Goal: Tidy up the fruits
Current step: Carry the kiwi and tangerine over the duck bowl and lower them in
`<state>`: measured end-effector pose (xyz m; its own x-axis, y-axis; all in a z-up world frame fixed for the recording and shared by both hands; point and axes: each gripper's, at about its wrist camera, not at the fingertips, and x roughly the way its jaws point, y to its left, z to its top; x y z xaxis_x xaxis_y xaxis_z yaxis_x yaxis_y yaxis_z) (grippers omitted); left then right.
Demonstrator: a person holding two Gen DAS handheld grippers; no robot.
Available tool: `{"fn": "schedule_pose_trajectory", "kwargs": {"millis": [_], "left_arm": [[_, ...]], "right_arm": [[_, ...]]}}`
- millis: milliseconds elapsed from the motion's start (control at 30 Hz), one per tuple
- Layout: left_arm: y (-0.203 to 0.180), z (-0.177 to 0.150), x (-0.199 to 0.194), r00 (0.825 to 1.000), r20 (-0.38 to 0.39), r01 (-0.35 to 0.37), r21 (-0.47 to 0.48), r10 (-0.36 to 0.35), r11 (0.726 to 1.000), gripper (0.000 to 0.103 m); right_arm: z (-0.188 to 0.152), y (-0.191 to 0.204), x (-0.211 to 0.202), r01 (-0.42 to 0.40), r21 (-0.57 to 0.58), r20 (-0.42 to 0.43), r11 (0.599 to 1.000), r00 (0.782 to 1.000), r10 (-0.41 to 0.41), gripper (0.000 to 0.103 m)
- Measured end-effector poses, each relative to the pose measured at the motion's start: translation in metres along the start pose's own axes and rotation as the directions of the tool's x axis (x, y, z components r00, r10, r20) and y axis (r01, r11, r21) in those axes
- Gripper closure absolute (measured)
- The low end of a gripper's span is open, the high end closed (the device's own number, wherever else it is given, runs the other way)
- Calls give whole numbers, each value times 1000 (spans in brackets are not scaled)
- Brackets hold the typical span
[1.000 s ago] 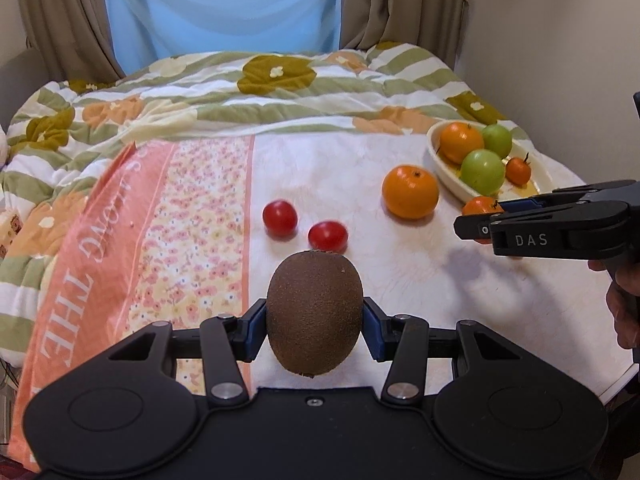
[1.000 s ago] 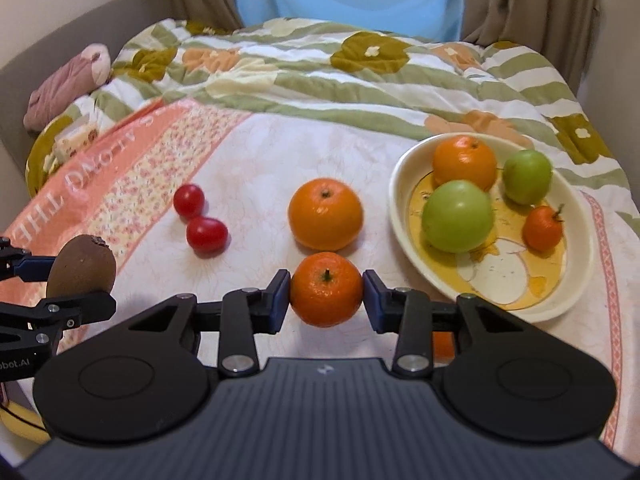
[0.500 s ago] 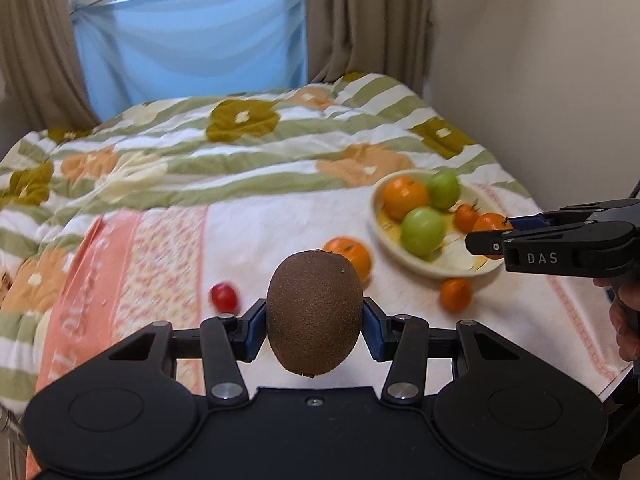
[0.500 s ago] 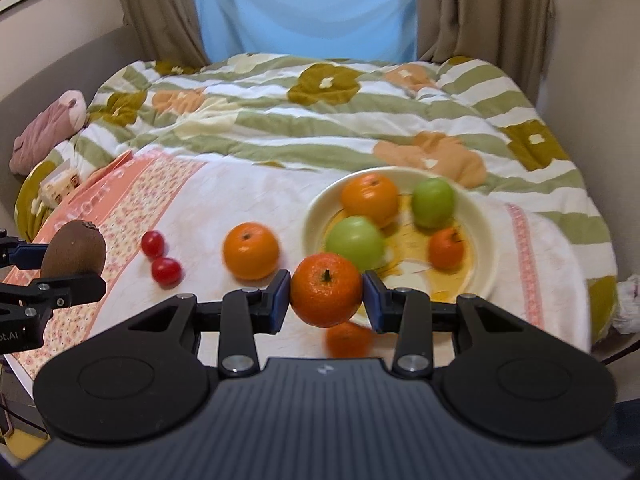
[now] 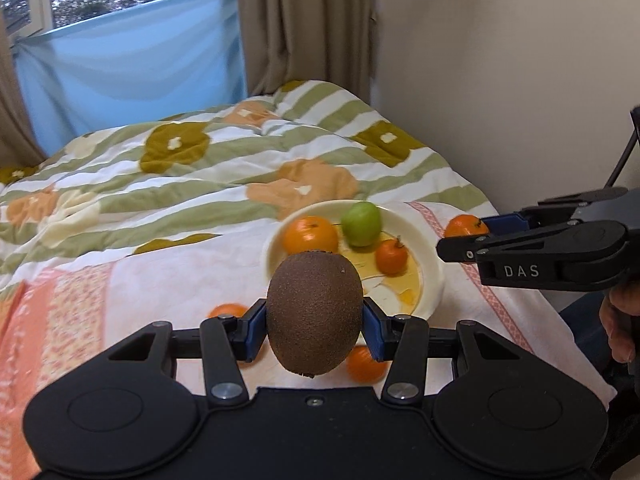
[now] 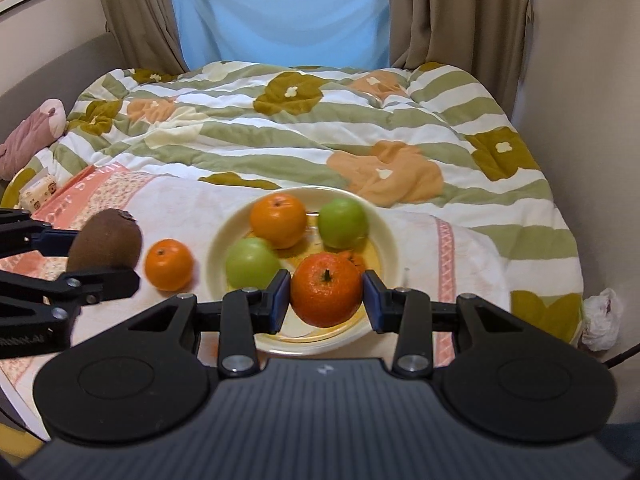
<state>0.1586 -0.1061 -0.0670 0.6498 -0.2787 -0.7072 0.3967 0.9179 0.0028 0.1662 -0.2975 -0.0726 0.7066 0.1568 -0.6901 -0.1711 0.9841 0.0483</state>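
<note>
Brown kiwi (image 5: pixel 315 314), fuzzy and egg-shaped, pinched upright between the blue pads of the left gripper (image 5: pixel 315 330), jaws closed against its two sides; in the left wrist view held in front of the near rim of the plate (image 5: pixel 434 280), hiding part of it. Seen again in the right wrist view at 9 o'clock, beside the plate's left edge, clear of the cloth.

Orange mandarin (image 6: pixel 326 289), glossy, dimpled skin, green stem up, clamped between the blue pads of the right gripper (image 6: pixel 326 300), jaws tight on its flanks; poised over the near half of the plate. Both grippers tilted downward toward the bed; black, matte plastic, with round metal rivets. Part of a hand (image 5: pixel 618 328) visible at 3 o'clock behind the right gripper's body in the left wrist view.

Plate cream, round, shallow, glossy, with a yellow painted centre. On it: a large orange (image 6: pixel 279 221) at 11 o'clock, a smooth green apple (image 6: pixel 343 222) at 1 o'clock, a second green apple (image 6: pixel 252 262) at 8 o'clock, a small mandarin (image 5: pixel 391 256) largely hidden behind the held one in the right wrist view.

Another orange (image 6: pixel 169 264) lying on the white cloth (image 6: pixel 188 208) just left of the plate. A further small orange fruit (image 5: pixel 366 365) on the cloth at the plate's near edge, half hidden. Quilt (image 6: pixel 360 132) beyond: soft, puffy, striped green and white with flower patches.
</note>
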Motion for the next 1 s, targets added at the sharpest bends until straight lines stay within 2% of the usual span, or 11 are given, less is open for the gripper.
{"fn": "schedule_pose_trajectory", "kwargs": {"millis": [233, 467, 633, 833, 867, 900, 933, 1000], "left_arm": [[-32, 11, 53, 999, -40, 33, 48, -31, 998, 50], [-52, 13, 98, 996, -86, 24, 94, -16, 995, 50], [-68, 16, 111, 996, -85, 15, 162, -1, 987, 50], [-78, 15, 119, 996, -92, 0, 193, 18, 981, 48], [-79, 15, 119, 996, -91, -2, 194, 20, 981, 46], [-80, 15, 118, 996, -83, -8, 198, 25, 980, 35], [-80, 16, 116, 997, -70, -16, 202, 31, 979, 18], [-80, 17, 109, 998, -32, -43, 212, 51, 976, 6]], "right_arm": [[2, -29, 20, -13, -5, -16, 1000, 1000, 13, 50], [0, -48, 42, -36, 7, -35, 999, 999, 36, 50], [-3, -59, 53, -47, 19, -46, 999, 998, 48, 50], [-3, -64, 61, -58, 26, -53, 998, 997, 59, 50], [-3, -64, 61, -58, 24, -54, 998, 997, 60, 50], [-3, -64, 60, -58, 22, -54, 998, 997, 59, 50], [-3, -64, 61, -60, 18, -54, 998, 997, 61, 50], [-2, -63, 61, -63, 12, -53, 998, 997, 63, 50]]}}
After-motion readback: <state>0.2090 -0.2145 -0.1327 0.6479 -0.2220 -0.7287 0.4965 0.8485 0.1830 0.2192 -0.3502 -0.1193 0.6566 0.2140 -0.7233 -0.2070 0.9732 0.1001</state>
